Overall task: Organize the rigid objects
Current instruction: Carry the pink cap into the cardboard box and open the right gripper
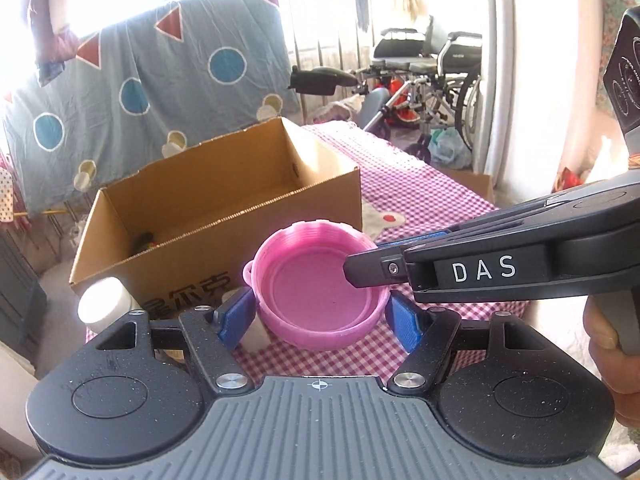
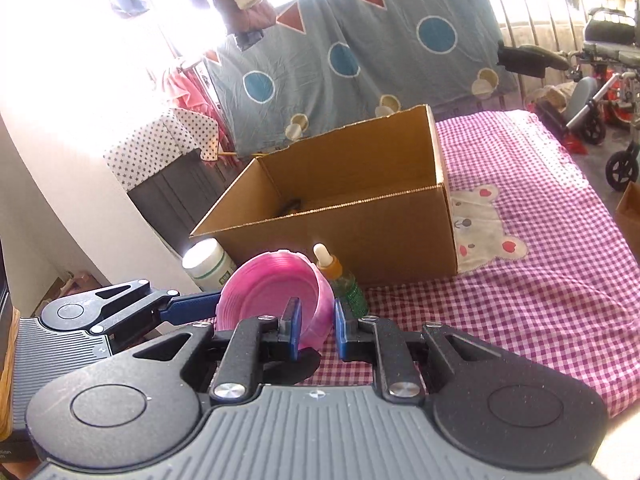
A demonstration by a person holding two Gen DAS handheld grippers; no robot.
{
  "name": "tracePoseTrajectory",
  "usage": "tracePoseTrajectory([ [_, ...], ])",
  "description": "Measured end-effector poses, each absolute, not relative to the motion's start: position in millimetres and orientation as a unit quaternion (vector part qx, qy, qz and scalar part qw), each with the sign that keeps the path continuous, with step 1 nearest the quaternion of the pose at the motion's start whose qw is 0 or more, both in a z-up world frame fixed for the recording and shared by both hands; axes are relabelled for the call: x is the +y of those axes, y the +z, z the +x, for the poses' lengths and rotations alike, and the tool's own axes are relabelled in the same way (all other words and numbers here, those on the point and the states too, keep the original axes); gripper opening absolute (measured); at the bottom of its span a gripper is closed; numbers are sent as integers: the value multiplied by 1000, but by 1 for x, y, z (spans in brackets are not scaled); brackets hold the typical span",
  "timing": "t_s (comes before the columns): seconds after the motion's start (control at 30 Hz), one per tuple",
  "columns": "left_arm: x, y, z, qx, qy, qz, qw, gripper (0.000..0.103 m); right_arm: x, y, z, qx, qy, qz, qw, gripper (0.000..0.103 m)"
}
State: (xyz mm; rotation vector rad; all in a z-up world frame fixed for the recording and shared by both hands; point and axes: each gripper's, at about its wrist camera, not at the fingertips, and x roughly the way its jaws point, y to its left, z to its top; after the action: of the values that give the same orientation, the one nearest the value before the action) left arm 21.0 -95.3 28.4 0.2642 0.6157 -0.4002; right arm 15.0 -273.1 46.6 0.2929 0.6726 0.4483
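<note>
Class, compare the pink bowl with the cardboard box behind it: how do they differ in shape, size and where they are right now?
The pink bowl is round, shallow and ridged; the cardboard box is rectangular with tall, plain walls. The bowl is far smaller than the box. The bowl sits tilted, with the right gripper shut on its rim, while the box rests flat on the checked cloth. Both are open-topped containers.
</note>
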Motion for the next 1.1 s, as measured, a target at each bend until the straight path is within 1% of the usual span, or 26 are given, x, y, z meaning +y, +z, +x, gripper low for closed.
tracePoseTrajectory([
  [0.2, -77, 66, 43, 275, -167, 118, 939, 71, -252, 86, 40, 289, 252, 112, 917, 19],
  [0.3, -70, 80, 63, 269, -153, 123, 943, 71, -240, 104, 68, 287, 274, 98, 913, 19],
  [0.43, -58, 90, 104, 290, -144, 123, 938, 71, -223, 118, 122, 318, 300, 93, 895, 19],
  [0.5, -48, 89, 132, 325, -144, 112, 928, 71, -213, 116, 158, 352, 310, 95, 878, 20],
  [0.6, -33, 79, 170, 383, -148, 96, 907, 71, -198, 103, 209, 407, 318, 98, 851, 20],
  [0.73, -14, 49, 219, 469, -150, 65, 868, 71, -182, 66, 269, 490, 318, 114, 804, 20],
  [0.87, -3, 22, 245, 534, -149, 47, 831, 71, -170, 29, 306, 551, 316, 125, 762, 19],
  [1.03, 0, 4, 256, 578, -141, 56, 802, 73, -153, -5, 330, 600, 319, 116, 725, 19],
  [1.1, -1, 5, 256, 580, -139, 67, 800, 78, -148, -15, 335, 613, 318, 117, 714, 19],
])
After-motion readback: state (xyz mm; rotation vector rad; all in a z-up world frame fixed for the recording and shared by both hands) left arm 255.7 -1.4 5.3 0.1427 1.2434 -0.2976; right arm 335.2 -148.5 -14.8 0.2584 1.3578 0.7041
